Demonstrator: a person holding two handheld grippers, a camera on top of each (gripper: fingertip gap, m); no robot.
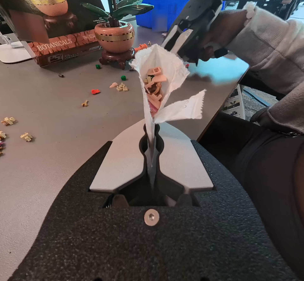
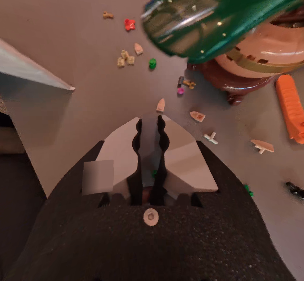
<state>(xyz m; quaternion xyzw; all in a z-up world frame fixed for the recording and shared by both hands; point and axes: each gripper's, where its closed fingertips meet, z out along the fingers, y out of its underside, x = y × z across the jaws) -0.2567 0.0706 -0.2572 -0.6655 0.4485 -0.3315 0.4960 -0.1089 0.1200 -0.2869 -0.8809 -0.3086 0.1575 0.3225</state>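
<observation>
The left gripper (image 1: pixel 151 124) is clamped on the lower end of a white paper bag (image 1: pixel 162 68), which stands up from between its fingers. The bag is torn open along one side, a loose flap hanging to the right, and small tan, pink and brown bricks (image 1: pixel 153 90) show inside it. The right gripper (image 2: pixel 148 119) hangs over the grey desk (image 2: pixel 65 42) with its jaws a narrow gap apart and nothing between the tips; in the left wrist view it sits just beyond the bag's top edge. Below it lie scattered small pieces: a pale boat-shaped piece (image 2: pixel 160 105) nearest, a green stud (image 2: pixel 152 63), a red flower piece (image 2: pixel 129 24). To the right stands a brick-built pot (image 2: pixel 263 49) with green leaves (image 2: pixel 205 14), an orange tool (image 2: pixel 290 108) beside it. A dark box (image 1: pixel 54 17) stands behind the pot.
</observation>
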